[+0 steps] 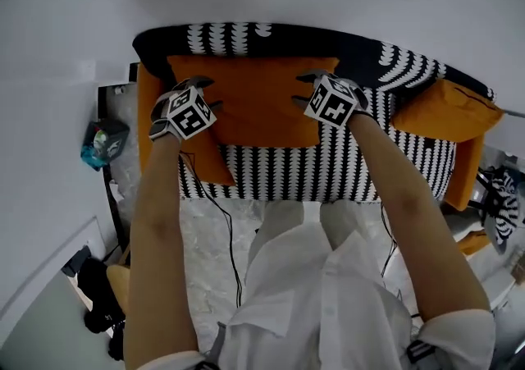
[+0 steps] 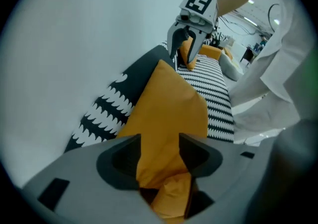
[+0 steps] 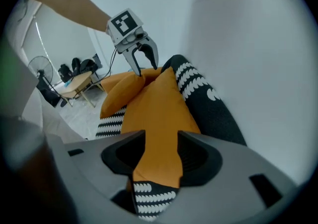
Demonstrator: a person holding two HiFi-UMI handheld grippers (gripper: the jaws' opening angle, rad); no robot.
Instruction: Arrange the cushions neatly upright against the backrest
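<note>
You seem to be releasing the middle cushion [image 1: 254, 102]: your left gripper [image 1: 205, 93] and right gripper [image 1: 305, 88] are spread around its top corners. Next, draw back and fetch the side cushion [image 1: 447, 110].

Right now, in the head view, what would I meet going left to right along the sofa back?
left gripper → middle orange cushion → right gripper → right-hand orange cushion

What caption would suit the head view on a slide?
A left hand-held gripper and right hand-held gripper, open, astride an orange cushion propped against the sofa backrest.
</note>
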